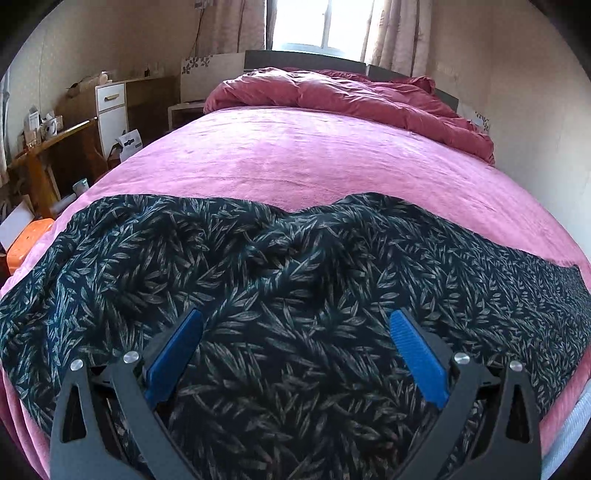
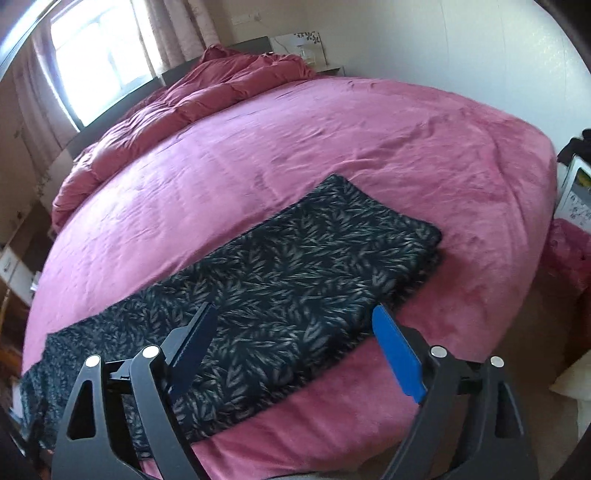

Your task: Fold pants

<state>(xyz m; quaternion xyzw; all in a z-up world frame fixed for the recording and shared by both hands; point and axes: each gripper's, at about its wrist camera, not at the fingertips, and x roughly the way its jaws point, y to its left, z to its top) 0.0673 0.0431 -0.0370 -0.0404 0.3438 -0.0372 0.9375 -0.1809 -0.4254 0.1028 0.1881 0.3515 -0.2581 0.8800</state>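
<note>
- One big bed (image 1: 314, 155) in a room, covered with a pink blanket (image 2: 332, 140), window (image 1: 317, 22) at the far end.
- Heaped along the head of the bed, a dark red quilt (image 1: 351, 92), well apart from the clothes.
- Across the near end of the bed, dark pants (image 1: 295, 266) with a pale leaf print, stretched out long from side to side.
- Seen from the right wrist, the pants (image 2: 295, 266) in a long strip with a neat, square end at the right; looks like more than one layer there, so probably folded lengthwise once already.
- Seen from the left wrist, a bumpy, wrinkled top edge in the middle; not smooth yet.
- Still too long to be finished; most likely left to do: bringing one end over the other, then flattening.
- Left gripper (image 1: 295, 325) hovering over the middle of the pants, blue pads (image 1: 417, 354) spread very wide, nothing between them, nothing held.
- Right gripper (image 2: 295, 325) over the near edge of the pants toward the right end, jaws wide apart too, holding nothing.
- Off to the left side, small stuff: a white cabinet (image 1: 110, 110) and an orange box (image 1: 31, 240) by the bed.
</note>
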